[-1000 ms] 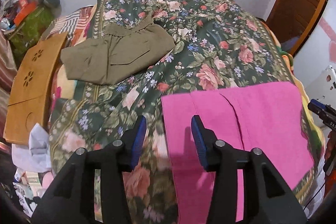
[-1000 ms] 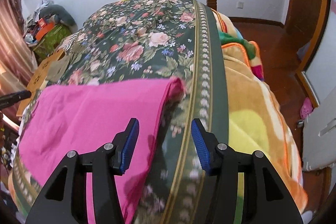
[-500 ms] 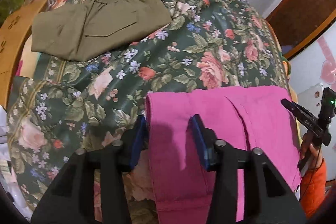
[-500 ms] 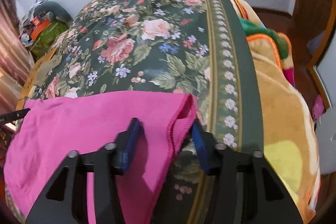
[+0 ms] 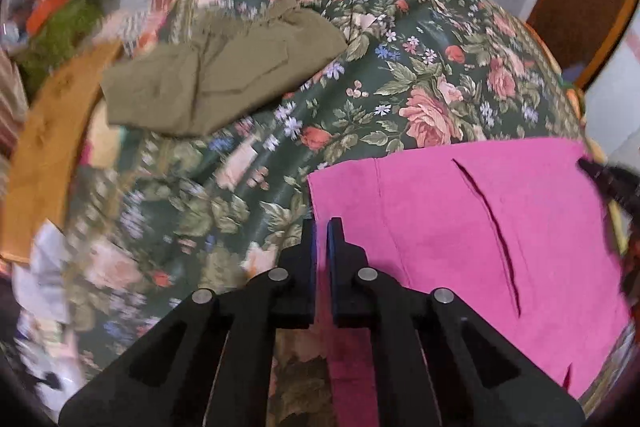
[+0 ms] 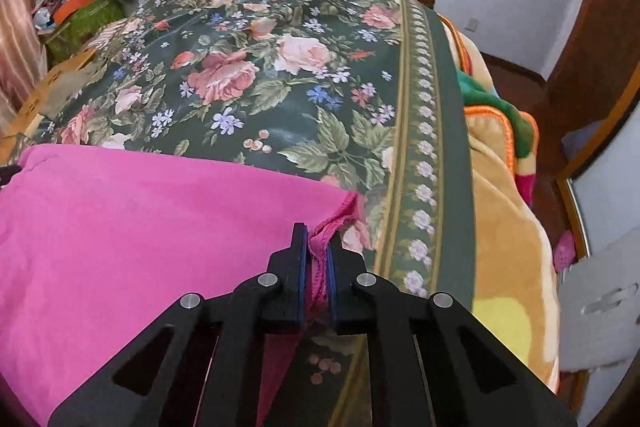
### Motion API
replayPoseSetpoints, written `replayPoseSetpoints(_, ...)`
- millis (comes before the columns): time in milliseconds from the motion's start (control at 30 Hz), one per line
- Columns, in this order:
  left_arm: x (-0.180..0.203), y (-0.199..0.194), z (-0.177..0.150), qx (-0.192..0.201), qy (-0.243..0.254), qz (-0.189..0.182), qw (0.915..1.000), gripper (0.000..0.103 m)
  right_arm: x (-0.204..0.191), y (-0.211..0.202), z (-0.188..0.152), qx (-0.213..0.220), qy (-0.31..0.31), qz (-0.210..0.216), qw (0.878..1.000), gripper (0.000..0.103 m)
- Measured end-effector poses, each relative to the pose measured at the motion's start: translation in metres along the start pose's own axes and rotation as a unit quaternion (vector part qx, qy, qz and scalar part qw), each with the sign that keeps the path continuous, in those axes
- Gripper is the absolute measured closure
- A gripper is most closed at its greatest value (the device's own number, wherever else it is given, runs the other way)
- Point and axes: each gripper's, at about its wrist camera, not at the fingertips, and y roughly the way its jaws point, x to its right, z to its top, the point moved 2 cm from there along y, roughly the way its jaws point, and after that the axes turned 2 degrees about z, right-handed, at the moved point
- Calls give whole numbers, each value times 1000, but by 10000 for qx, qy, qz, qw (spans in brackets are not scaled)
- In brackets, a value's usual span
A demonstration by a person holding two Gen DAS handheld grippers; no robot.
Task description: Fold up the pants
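Now that both sets of jaws, which stood wide apart a second ago, have closed, the pink pants (image 5: pixel 460 227) are pinched at two far corners: the left gripper (image 5: pixel 321 227) clamps the left edge of the cloth and the right gripper (image 6: pixel 318 239) bites a bunched hem at the right corner. Since half a second ago each claw has gone from straddling the fabric to squeezing it tight, so the grasp looks finished and the fold itself can probably begin, likely by lifting both corners and carrying them over the rest of the garment. The pants lie flat on the near part of the flowered bedspread (image 5: pixel 400 75). Farther back on the bedspread sits a folded olive garment (image 5: pixel 216 79), well apart from the pink cloth. A wooden board (image 5: pixel 52 147) leans at the left side, also out of the way.
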Motion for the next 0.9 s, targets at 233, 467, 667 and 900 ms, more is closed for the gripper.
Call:
replayPoseSetpoints(233,8,-49,18,456,440,-88,9980,96,-10,-54,11,374,-151,-46,9992,48)
replayPoseSetpoints(467,52,-49,43,441,823,-390,9949,95,-60,-61,28,468,-379,861,9945,45)
replayPoseSetpoints(667,85,-4,35,-224,1017,-609,9927,95,-91,-3,13,-374,-380,1274,9904,45)
replayPoseSetpoints(900,91,-1,14,-132,1350,-249,9904,79,-104,0,-9,-727,-897,1212,9859,45)
